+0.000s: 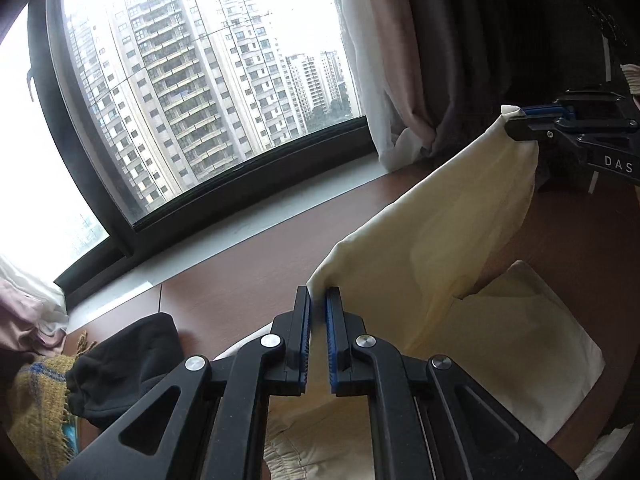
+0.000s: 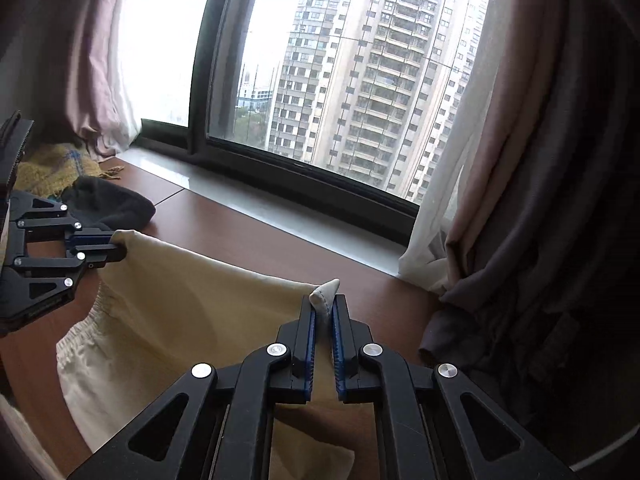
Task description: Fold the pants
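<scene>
Left wrist view: left tool (image 1: 318, 300) clamped on an edge of the cream pants (image 1: 432, 240), cloth stretched up to the right tool (image 1: 516, 120), which pinches the other corner; rest of pants hangs to the brown worktop (image 1: 240, 272). Black garment (image 1: 120, 360) at left. Right wrist view: right tool (image 2: 324, 308) closed on a pants (image 2: 180, 312) corner, left tool (image 2: 116, 248) gripping the far corner, window (image 2: 360, 80) behind.

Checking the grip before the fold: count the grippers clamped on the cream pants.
2. The left gripper pinches one raised corner of the cream pants; the right gripper pinches the other corner.
</scene>
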`<action>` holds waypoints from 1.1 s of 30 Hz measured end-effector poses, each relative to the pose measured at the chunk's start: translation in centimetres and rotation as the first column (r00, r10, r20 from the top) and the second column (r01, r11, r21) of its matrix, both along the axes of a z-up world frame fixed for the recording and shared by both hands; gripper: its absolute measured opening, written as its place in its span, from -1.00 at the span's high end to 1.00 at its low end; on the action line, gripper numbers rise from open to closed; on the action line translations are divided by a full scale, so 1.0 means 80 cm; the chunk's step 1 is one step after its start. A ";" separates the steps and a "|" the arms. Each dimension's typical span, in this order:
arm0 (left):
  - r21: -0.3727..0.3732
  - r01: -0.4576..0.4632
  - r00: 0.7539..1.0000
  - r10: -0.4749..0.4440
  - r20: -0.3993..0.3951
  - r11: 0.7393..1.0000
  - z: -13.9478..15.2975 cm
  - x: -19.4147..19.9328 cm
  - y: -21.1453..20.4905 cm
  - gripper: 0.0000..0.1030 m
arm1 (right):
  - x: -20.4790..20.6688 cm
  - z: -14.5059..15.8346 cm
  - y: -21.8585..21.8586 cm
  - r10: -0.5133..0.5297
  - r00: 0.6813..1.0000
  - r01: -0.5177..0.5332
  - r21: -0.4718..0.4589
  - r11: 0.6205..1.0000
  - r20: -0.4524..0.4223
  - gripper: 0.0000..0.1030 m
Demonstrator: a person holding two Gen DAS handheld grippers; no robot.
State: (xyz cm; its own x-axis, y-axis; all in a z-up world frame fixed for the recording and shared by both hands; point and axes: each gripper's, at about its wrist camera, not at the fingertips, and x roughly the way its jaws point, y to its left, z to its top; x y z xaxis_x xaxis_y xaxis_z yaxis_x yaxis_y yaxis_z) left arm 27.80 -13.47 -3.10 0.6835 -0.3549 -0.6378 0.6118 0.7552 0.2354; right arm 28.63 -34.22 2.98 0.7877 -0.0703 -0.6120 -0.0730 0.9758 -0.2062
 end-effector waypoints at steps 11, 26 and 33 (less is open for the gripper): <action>0.030 0.036 0.999 -0.036 -0.003 0.999 -0.011 -0.093 0.019 0.82 | -0.122 -0.007 0.026 -0.046 0.999 0.046 -0.013 0.999 -0.024 0.84; 0.183 0.116 0.991 -0.102 -0.084 0.976 -0.089 -0.184 0.028 0.82 | -0.231 -0.096 0.077 -0.049 0.984 0.029 -0.118 0.993 -0.171 0.84; 0.234 0.194 0.974 -0.159 -0.160 0.953 -0.127 -0.207 0.017 0.82 | -0.255 -0.146 0.078 -0.078 0.959 0.039 -0.144 0.989 -0.274 0.84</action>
